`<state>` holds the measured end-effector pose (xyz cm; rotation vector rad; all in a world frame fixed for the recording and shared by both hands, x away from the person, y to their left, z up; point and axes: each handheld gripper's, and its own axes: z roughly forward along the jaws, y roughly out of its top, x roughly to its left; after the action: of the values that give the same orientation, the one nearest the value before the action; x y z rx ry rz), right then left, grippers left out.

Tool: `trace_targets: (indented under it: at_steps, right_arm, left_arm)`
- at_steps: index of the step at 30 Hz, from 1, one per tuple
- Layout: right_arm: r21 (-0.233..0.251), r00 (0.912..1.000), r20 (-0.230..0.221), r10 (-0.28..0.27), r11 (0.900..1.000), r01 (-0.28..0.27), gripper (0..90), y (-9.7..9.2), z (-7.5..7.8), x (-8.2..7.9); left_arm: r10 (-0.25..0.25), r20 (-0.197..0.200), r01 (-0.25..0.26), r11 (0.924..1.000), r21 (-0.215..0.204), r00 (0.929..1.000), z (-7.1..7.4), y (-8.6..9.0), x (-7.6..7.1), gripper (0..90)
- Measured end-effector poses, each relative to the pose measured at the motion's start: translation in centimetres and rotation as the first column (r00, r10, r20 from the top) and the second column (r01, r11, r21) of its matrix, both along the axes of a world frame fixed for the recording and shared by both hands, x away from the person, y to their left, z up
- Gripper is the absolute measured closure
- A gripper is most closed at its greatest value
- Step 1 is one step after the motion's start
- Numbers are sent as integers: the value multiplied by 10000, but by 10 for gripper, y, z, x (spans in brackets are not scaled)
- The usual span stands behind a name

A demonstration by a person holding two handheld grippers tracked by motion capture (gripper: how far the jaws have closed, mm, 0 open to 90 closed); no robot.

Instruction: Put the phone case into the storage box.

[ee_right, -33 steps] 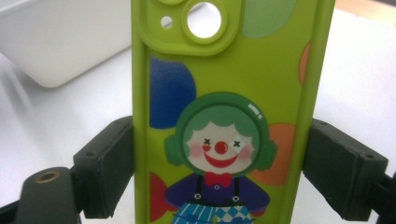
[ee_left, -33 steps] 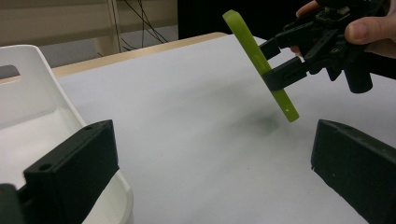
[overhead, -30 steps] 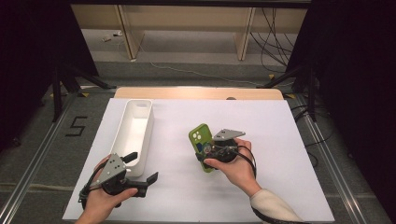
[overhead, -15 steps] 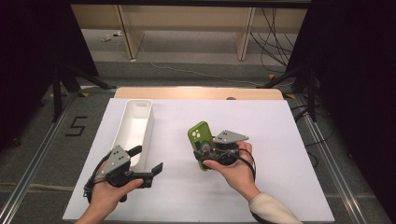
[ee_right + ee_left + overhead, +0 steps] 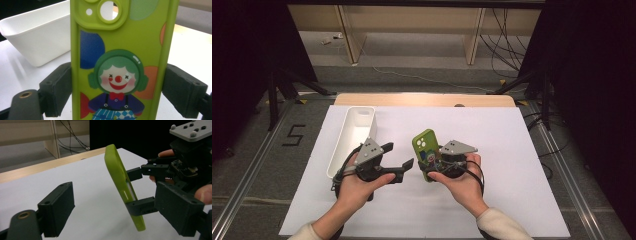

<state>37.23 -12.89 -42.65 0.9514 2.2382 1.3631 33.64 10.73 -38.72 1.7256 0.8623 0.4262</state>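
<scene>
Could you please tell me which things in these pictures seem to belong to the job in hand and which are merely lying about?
In the job:
- lime-green clown-print phone case, clamped upright in right gripper
- left gripper, open, facing it
- long white plastic bin, probably

Lying about:
- floor cables
- wooden frame legs

Bright even overhead light; dark surroundings; soft close-up focus.
</scene>
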Motion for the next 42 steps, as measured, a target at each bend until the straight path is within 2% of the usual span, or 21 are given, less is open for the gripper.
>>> trace_targets:
  at_steps: [5, 11, 25, 33, 42]
  right_arm:
    - [26, 9999, 109, -20, 10000, 20, 167, 1, 1, -1]
    - [-50, 9998, 178, -3, 10000, 4, 167, 3, 1, -1]
    - [-124, 9995, 308, 10, 9999, -7, 167, 5, 2, -2]
    - [-191, 9995, 330, 32, 9998, -26, 167, 6, 2, -3]
    - [-149, 9995, 325, 11, 9999, -6, 166, 6, 2, -3]
  left_arm:
    - [-25, -136, 25, 10000, 2, 9999, -2, -12, 6, 209]
    - [110, -133, -112, 9997, -211, 9999, -2, -18, 12, 330]
    - [240, -167, -249, 9981, -559, 9996, -7, -21, 19, 571]
    - [114, -172, -127, 9972, -743, 9998, -9, -23, 21, 665]
    - [-356, -251, 320, 9910, -1301, 9991, -8, -22, 20, 751]
